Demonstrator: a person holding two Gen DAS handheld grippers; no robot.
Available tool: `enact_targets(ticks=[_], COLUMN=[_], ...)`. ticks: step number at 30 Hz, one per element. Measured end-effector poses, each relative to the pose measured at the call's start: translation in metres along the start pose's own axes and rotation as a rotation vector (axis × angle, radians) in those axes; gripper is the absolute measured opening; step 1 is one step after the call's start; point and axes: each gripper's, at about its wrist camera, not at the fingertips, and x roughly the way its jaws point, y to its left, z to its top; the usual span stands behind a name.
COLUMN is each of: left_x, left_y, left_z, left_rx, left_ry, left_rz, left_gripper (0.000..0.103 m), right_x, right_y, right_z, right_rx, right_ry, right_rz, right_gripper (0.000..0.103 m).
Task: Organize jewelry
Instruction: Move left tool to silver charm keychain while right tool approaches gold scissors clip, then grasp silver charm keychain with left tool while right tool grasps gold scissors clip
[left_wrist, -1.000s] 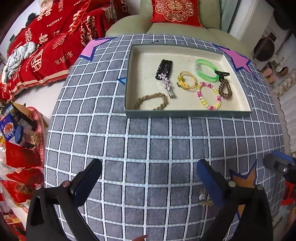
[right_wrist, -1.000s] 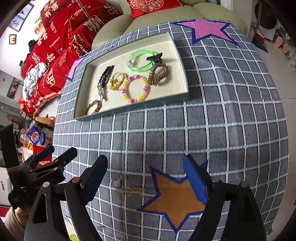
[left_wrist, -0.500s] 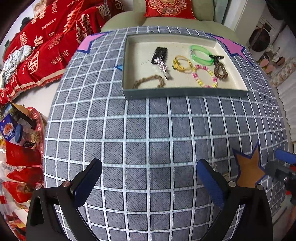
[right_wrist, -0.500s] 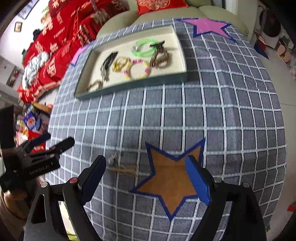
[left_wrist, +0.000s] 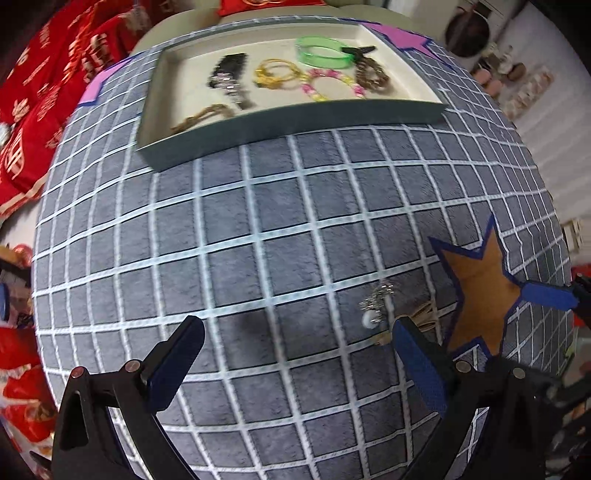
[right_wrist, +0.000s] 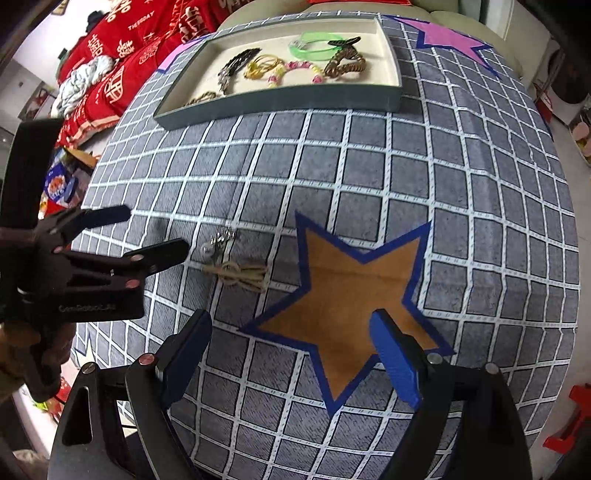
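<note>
Both tongs spread wide, nothing between the jaws on either. Left tongs (left_wrist: 295, 354) hang over bare grey checked cloth (left_wrist: 258, 221) on the tabletop, pointing steeply down; the right-side finger (left_wrist: 417, 354) sits just beside the loose jewelry, not touching as far as I can tell. Right tongs (right_wrist: 291, 350) hover over the brown star patch (right_wrist: 351, 295), blue-edged, again empty. Loose piece still out on the cloth: a small silver chain/charm (right_wrist: 219, 240) with a tan cord bundle (right_wrist: 240, 275) just next to it, touching or nearly so, lying just left of the brown star in the right wrist view. In the left wrist view the same silver charm (left_wrist: 376, 302) and tan cord (left_wrist: 421, 314) lie between the left tongs and the star (left_wrist: 480, 291). Tray (right_wrist: 280, 99) at the far side of the tabletop, well apart from both tongs, holds the rest: green bangle (right_wrist: 314, 46), black claw clip (right_wrist: 345, 40) resting on it, brown spiral tie (right_wrist: 345, 66), pink-yellow bead bracelet (right_wrist: 295, 72), gold hoops (right_wrist: 264, 66), black hair clip (right_wrist: 236, 64), brown braided bracelet (right_wrist: 201, 98) in the near-left corner. Pink star patch (right_wrist: 447, 37) at the far right corner. Left wrist view is slightly motion-blurred.
</note>
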Motion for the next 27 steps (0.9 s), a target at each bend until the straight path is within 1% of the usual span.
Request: enact_targets(ticks=[2, 7, 8, 9, 11, 13, 16, 18, 19, 21, 22, 24, 25, 26, 27], left_x=[0.003, 0.013, 0.016, 0.018, 0.024, 0.027, 0.027, 0.025, 0.024, 0.022, 0.021, 0.020, 0.019, 0.019, 0.019], left_y=[-0.007, -0.018, -0.020, -0.020, -0.023, -0.024, -0.024, -0.025, -0.027, -0.035, -0.037, -0.044, -0.045, -0.045, -0.045], left_z=[0.002, 0.006, 0.008, 0.010, 0.010, 0.009, 0.009, 0.005, 0.003, 0.000, -0.001, 0.002, 0.003, 0.004, 0.005], left_rx=[0.025, 0.077, 0.084, 0.090, 0.101, 0.106, 0.105, 0.116, 0.126, 0.142, 0.152, 0.160, 0.160, 0.154, 0.142], left_ry=[-0.003, -0.002, -0.001, 0.001, 0.016, 0.017, 0.005, -0.012, -0.020, -0.030, -0.037, -0.045, -0.047, -0.050, -0.051], left_rz=[-0.004, 0.013, 0.019, 0.027, 0.041, 0.051, 0.043, 0.039, 0.036, 0.029, 0.026, 0.021, 0.018, 0.017, 0.012], left_gripper=[0.103, 0.103, 0.101, 0.094, 0.093, 0.090, 0.086, 0.075, 0.072, 0.059, 0.055, 0.035, 0.030, 0.019, 0.019], right_x=[0.002, 0.005, 0.005, 0.006, 0.008, 0.009, 0.011, 0.013, 0.014, 0.017, 0.020, 0.021, 0.022, 0.024, 0.026], right_y=[0.002, 0.008, 0.009, 0.010, 0.010, 0.009, 0.009, 0.010, 0.010, 0.012, 0.014, 0.014, 0.016, 0.017, 0.019], right_z=[-0.002, -0.002, -0.003, -0.003, -0.004, -0.006, -0.005, -0.005, -0.004, -0.001, 0.000, 0.001, 0.001, 0.003, 0.004], right_rx=[-0.014, -0.071, -0.081, -0.089, -0.095, -0.095, -0.094, -0.096, -0.099, -0.103, -0.105, -0.110, -0.112, -0.116, -0.119], right_ry=[0.000, -0.004, -0.003, -0.001, 0.002, 0.005, 0.007, 0.007, 0.007, 0.007, 0.007, 0.007, 0.008, 0.009, 0.009], right_rz=[0.001, 0.000, -0.001, -0.004, -0.007, -0.006, -0.004, -0.003, -0.003, -0.002, -0.002, -0.001, -0.001, 0.000, 0.000], right_gripper=[0.089, 0.089, 0.089, 0.089, 0.089, 0.089, 0.089, 0.089, 0.089, 0.089, 0.089, 0.089, 0.089, 0.089, 0.089])
